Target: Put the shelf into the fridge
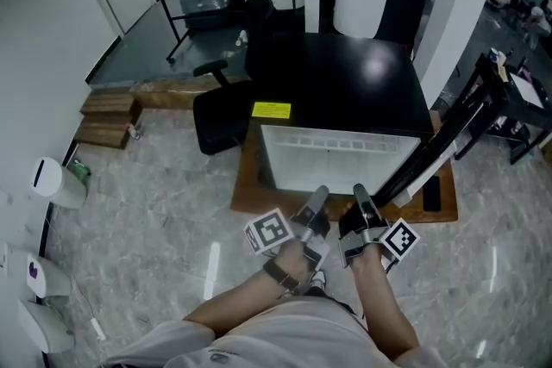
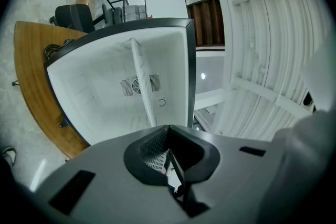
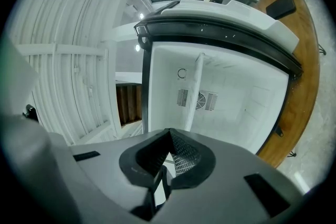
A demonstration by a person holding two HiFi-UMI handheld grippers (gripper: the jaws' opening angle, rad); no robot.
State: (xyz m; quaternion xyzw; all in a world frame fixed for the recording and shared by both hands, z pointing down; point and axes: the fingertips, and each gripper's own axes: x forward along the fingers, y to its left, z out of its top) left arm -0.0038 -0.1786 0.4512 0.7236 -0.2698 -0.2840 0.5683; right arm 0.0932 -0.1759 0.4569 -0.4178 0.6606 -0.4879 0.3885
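Visibility: In the head view, the small black fridge (image 1: 345, 73) is seen from above. Its white interior shows only as a pale block at the front, and the thin white shelf cannot be told apart from that block. The open fridge door (image 1: 440, 146) appears edge-on at the right. In both gripper views, each gripper's grey housing covers the near edge of the shelf, so the exact line of contact is hard to make out. Both views are turned sideways, so the shelf reads as an upright strip.

Shelf position: The thin white shelf (image 2: 143, 81) (image 3: 194, 92) lies inside the fridge cavity (image 2: 100, 97) (image 3: 247, 107). It runs from near the round fan grille on the back wall out to the opening. The fridge stands on a brown wooden platform (image 1: 246, 194) on the marble-patterned floor.

Grippers: The left gripper (image 1: 321, 192) (image 2: 167, 162) has its jaws drawn in to a narrow slit, clamped on the shelf's near edge. The right gripper (image 1: 358, 190) (image 3: 164, 168) is closed on the same edge, just beside the left. Both are at the front of the fridge opening.
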